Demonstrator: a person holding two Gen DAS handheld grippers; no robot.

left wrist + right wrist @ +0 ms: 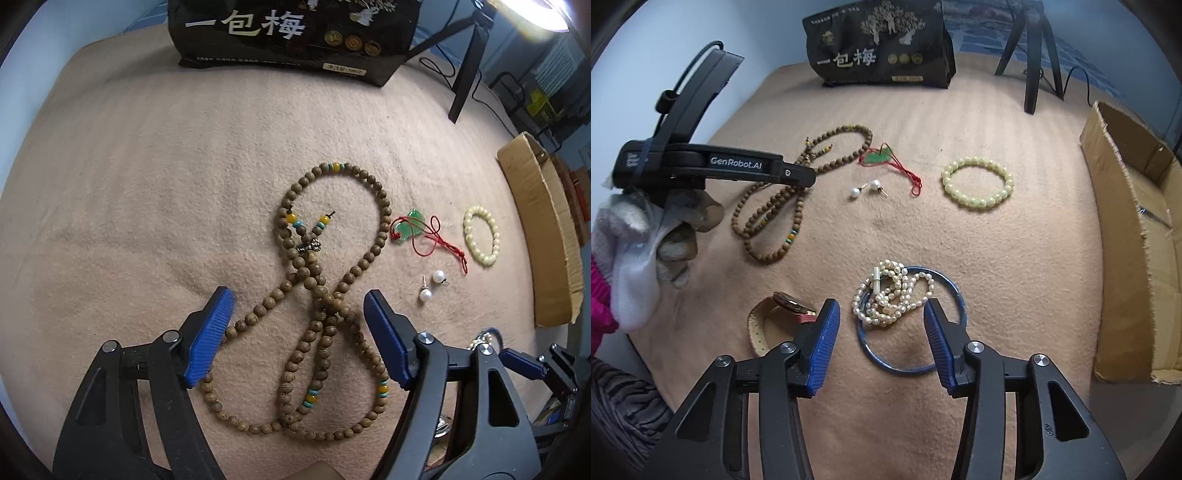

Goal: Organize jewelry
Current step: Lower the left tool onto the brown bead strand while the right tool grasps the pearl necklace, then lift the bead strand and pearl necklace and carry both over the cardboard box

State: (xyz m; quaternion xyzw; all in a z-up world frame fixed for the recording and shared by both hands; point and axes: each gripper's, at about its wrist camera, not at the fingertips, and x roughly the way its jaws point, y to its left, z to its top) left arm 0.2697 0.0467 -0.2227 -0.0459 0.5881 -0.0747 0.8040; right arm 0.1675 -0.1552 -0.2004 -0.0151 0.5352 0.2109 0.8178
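Two tools stand open, holding nothing. The left tool (299, 314) straddles the wooden bead necklace (325, 280) at frame centre on the table (147, 184). The right tool (882, 317) brackets the pearl strand (886, 295) lying on the blue bangle (912, 369), lower centre.

Bare blanket (1015, 258) mid-table; cardboard box (1137, 229) along right edge.

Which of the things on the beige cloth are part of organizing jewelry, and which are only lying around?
Jewelry to organize:
- brown wooden bead string
- green jade pendant on red cord
- pale yellow bead bracelet
- two white pearl earrings
- white pearl strand
- blue ring bangle

Lying about:
- black snack bag
- cardboard box
- black tripod
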